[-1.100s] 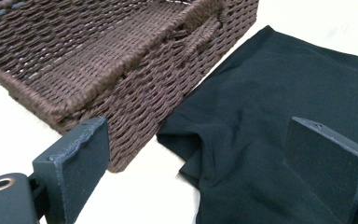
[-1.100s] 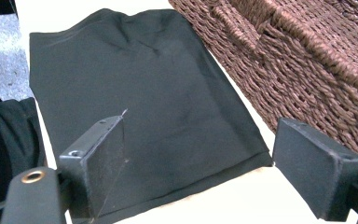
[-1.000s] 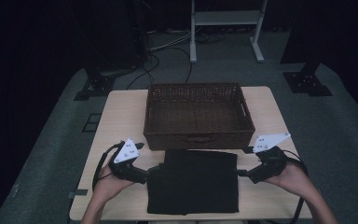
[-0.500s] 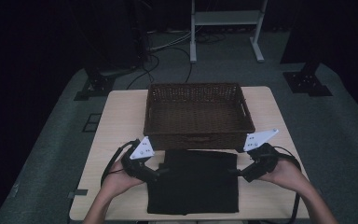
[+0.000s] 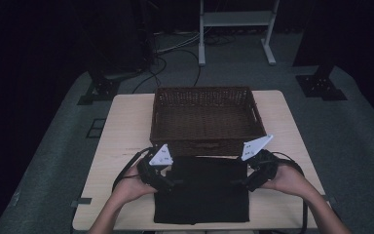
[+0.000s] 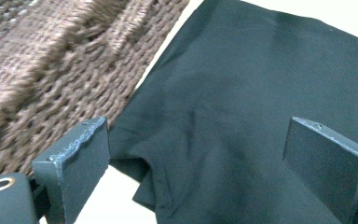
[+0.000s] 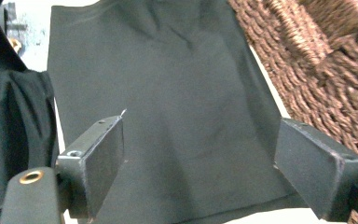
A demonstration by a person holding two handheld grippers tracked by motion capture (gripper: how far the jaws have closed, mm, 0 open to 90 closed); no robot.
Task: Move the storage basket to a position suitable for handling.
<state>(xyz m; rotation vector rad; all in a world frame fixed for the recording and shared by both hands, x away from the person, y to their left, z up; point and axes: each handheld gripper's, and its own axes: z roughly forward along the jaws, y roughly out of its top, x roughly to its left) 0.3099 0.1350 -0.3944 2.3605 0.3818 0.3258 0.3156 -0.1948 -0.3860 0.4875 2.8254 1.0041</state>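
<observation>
Progress: early; folded black cloth [image 5: 202, 190] lies flat on the table's near edge, just before the empty wicker basket [image 5: 207, 117], not yet gripped | left gripper [image 5: 169, 183], right gripper [image 5: 242, 185]: jaws spread at the cloth's side edges | Surface: pale wooden table [image 5: 121, 131] | Room: dark, grey carpet [image 5: 53, 146], floor cables [image 5: 170, 53], white stand [image 5: 236, 19].

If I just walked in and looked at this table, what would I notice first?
Probably the big brown woven basket at the far middle of the table, and the flat black cloth lying just in front of it on the near side. Then the two hands: the left hand-held gripper and the right hand-held gripper sit at the cloth's left and right edges, jaws open over the fabric.
</observation>
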